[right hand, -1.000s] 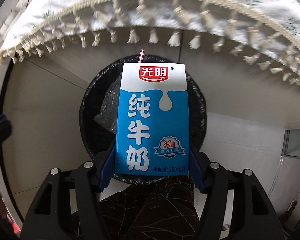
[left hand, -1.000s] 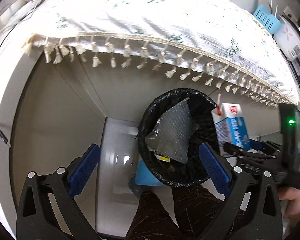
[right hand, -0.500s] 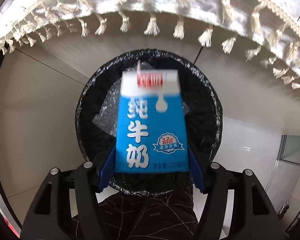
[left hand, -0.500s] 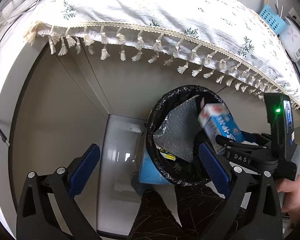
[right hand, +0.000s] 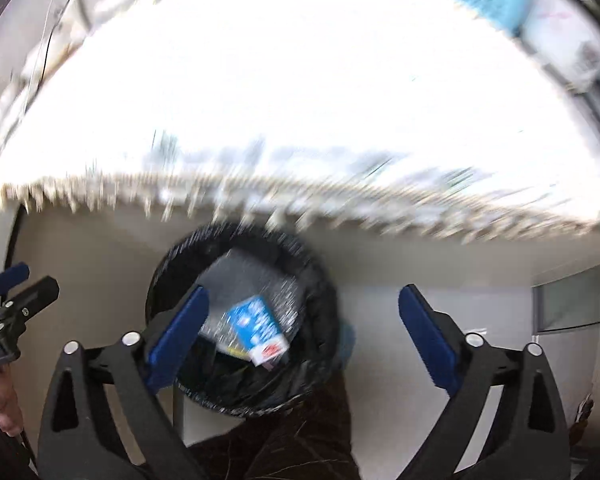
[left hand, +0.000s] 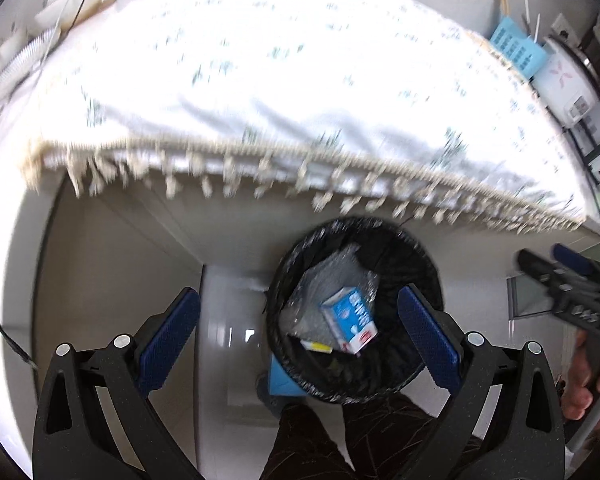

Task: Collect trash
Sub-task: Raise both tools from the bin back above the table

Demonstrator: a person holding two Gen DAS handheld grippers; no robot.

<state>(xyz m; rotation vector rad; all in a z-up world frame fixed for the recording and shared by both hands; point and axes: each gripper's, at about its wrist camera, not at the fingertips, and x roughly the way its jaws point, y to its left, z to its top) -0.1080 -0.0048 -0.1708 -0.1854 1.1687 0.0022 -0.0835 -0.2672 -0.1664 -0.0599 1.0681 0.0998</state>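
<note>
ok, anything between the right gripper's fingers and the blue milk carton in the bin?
Nothing. In the right wrist view the open right gripper is empty above the blue milk carton, which lies in the black-lined bin.

Milk carton [left hand: 350, 320] inside bin [left hand: 428, 268], atop bubble wrap [left hand: 332, 276]. Bin on floor, before the cloth-covered bench [left hand: 300, 80], below its fringed edge.

My tablecloth [right hand: 300, 92] blew out to glaring white, its fringe [left hand: 300, 176] smeared by motion blur, worse in my right view, fisheye bending edges, bin [left hand: 354, 316] interior dim.
</note>
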